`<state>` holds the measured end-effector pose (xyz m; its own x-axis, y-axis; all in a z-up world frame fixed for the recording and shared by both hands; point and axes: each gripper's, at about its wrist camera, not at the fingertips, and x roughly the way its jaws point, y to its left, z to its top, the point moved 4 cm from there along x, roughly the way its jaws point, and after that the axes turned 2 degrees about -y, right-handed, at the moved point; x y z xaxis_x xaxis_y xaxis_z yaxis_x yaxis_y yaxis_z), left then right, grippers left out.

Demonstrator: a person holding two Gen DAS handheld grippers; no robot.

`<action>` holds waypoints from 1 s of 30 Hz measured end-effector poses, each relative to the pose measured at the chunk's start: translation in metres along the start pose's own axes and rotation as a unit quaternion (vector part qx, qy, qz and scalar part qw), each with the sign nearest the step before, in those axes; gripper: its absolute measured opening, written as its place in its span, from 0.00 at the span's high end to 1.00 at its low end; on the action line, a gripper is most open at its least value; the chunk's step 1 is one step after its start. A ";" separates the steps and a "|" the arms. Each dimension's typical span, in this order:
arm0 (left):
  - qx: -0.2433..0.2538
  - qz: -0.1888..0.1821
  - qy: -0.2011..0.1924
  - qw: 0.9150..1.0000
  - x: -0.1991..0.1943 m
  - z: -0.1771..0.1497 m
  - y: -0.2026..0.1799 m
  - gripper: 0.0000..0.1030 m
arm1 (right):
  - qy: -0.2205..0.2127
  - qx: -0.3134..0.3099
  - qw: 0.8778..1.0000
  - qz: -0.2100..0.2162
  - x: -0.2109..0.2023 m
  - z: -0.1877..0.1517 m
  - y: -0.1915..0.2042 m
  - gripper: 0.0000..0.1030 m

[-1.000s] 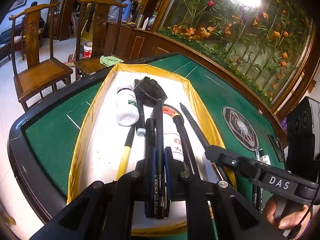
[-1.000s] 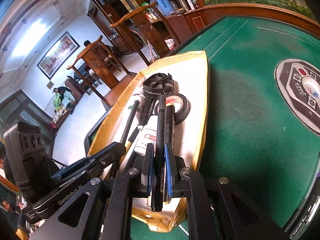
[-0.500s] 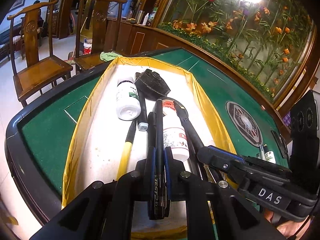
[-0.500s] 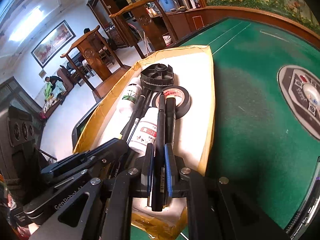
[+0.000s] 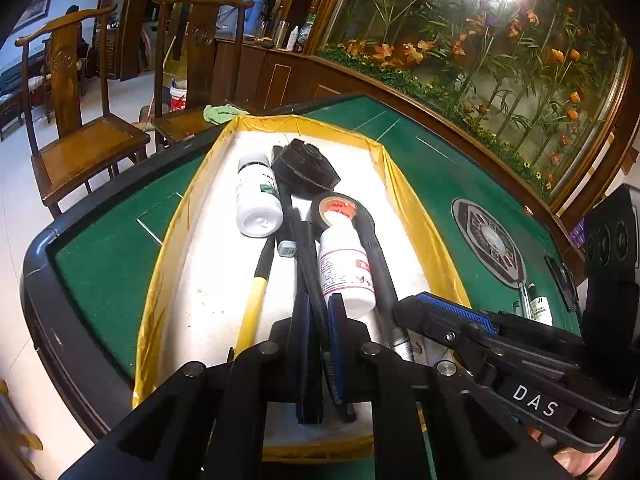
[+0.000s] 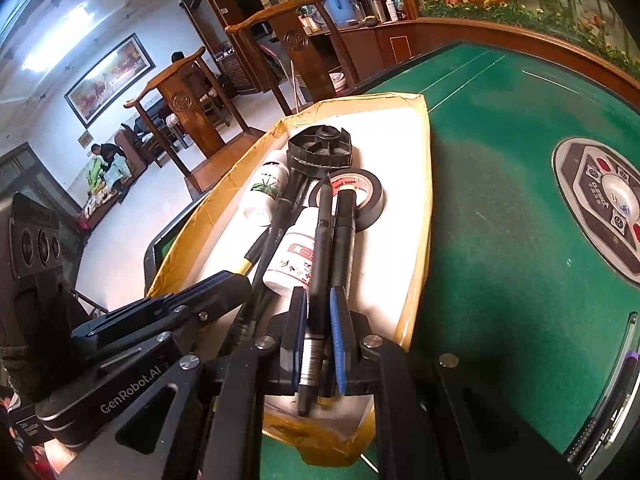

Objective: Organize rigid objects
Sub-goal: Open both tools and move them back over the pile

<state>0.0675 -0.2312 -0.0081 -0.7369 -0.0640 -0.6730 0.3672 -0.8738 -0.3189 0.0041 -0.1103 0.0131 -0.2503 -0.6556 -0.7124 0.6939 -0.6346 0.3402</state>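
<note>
The left claw [image 5: 318, 304] is clamped shut on a thin black pen [image 5: 308, 264], pinching it near its tail end. The barrel runs out toward 12 o'clock over the tray [image 5: 168, 240].

The right claw [image 6: 318, 300] sits at about 3 o'clock from the left one, low over the same tray. Its jaws have just been opening a little, and a second pen [image 6: 322, 240] lies between the pads. I cannot tell whether they are pinching it or only flanking it.

Just past the left claw, a red-labelled bottle [image 5: 344, 268] lies on its side at 1 o'clock, close against the pen. A yellow-handled tool [image 5: 254, 304] lies at 11 o'clock and a thick marker [image 5: 376, 256] at 2 o'clock. Further out at 12 o'clock are a roll of black tape [image 5: 340, 210], a green-labelled bottle [image 5: 258, 200] and a ribbed black cap [image 5: 306, 166]. The tray, white inside with a yellow rim, stands on the green bench [image 5: 100, 264].

Both pens look light, stiff and smooth, so they will probably pivot or slide in the pads if held only at the end. A hold nearer mid-barrel, square across the shaft, should keep them from swinging. They also look likely to roll once laid down, and the bottle next to them could be nudged along with them. Setting each one flat and parallel to the other long things should settle it.
</note>
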 end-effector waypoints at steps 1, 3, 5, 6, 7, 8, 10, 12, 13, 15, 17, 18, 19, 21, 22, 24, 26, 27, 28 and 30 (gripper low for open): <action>0.000 0.001 -0.001 1.000 -0.001 0.001 0.000 0.91 | -0.001 0.002 1.000 0.002 -0.002 0.000 0.000 0.86; 0.001 0.000 -0.005 1.000 -0.005 0.001 -0.002 0.91 | -0.006 0.009 1.000 0.007 -0.007 -0.001 -0.004 0.85; 0.005 -0.001 -0.008 1.000 -0.009 0.002 -0.005 0.91 | -0.011 0.017 1.000 0.015 -0.014 -0.002 -0.007 0.85; 0.008 -0.003 -0.010 1.000 -0.011 0.002 -0.007 0.91 | -0.015 0.022 0.999 0.019 -0.020 -0.003 -0.009 0.85; 0.011 -0.005 -0.012 1.000 -0.013 0.003 -0.011 0.91 | -0.020 0.024 0.999 0.023 -0.027 -0.004 -0.012 0.85; 0.014 -0.007 -0.012 1.000 -0.015 0.003 -0.014 0.91 | -0.025 0.024 0.999 0.027 -0.033 -0.005 -0.013 0.85; 0.022 -0.014 -0.013 1.000 -0.017 0.003 -0.023 0.91 | -0.040 0.020 0.999 0.028 -0.050 -0.007 -0.017 0.85; 0.034 -0.021 -0.013 0.999 -0.019 0.002 -0.035 0.83 | -0.057 0.022 0.998 0.027 -0.069 -0.009 -0.029 0.85; 0.042 -0.024 -0.014 0.999 -0.020 0.001 -0.041 0.81 | -0.062 0.025 0.997 0.025 -0.076 -0.010 -0.036 0.85; 0.056 -0.029 -0.013 0.998 -0.021 0.000 -0.054 0.79 | -0.075 0.035 0.996 0.018 -0.094 -0.014 -0.054 0.85; 0.070 -0.038 -0.010 0.997 -0.021 -0.004 -0.069 0.79 | -0.084 0.051 0.995 0.007 -0.109 -0.017 -0.075 0.84; 0.075 -0.042 -0.006 0.996 -0.020 -0.006 -0.076 0.79 | -0.088 0.059 0.994 0.004 -0.115 -0.017 -0.085 0.84; 0.081 -0.046 -0.003 0.996 -0.019 -0.008 -0.085 0.79 | -0.095 0.068 0.993 0.003 -0.123 -0.020 -0.094 0.84; 0.092 -0.054 0.001 0.994 -0.018 -0.012 -0.099 0.79 | -0.105 0.082 0.991 -0.004 -0.137 -0.025 -0.112 0.82; 0.097 -0.059 0.004 0.994 -0.017 -0.016 -0.107 0.79 | -0.109 0.091 0.990 -0.005 -0.144 -0.027 -0.122 0.81; 0.114 -0.082 0.020 0.990 -0.015 -0.028 -0.129 0.79 | -0.121 0.112 0.986 -0.005 -0.158 -0.031 -0.140 0.80; 0.140 -0.112 0.041 0.983 -0.010 -0.042 -0.155 0.80 | -0.130 0.133 0.982 -0.010 -0.171 -0.035 -0.158 0.79; 0.152 -0.121 0.052 0.980 -0.007 -0.048 -0.166 0.80 | -0.135 0.143 0.980 -0.011 -0.177 -0.037 -0.167 0.79; 0.165 -0.127 0.062 0.976 -0.003 -0.054 -0.177 0.80 | -0.142 0.153 0.978 -0.012 -0.183 -0.040 -0.175 0.79; 0.193 -0.130 0.078 0.969 0.006 -0.066 -0.195 0.80 | -0.151 0.165 0.975 -0.018 -0.194 -0.045 -0.186 0.78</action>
<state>0.0290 -0.0296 0.0058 -0.6699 0.2302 -0.7059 -0.0812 -0.9677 -0.2385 -0.0460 0.1529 0.0606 -0.4928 -0.6896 -0.5307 0.4394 -0.7236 0.5322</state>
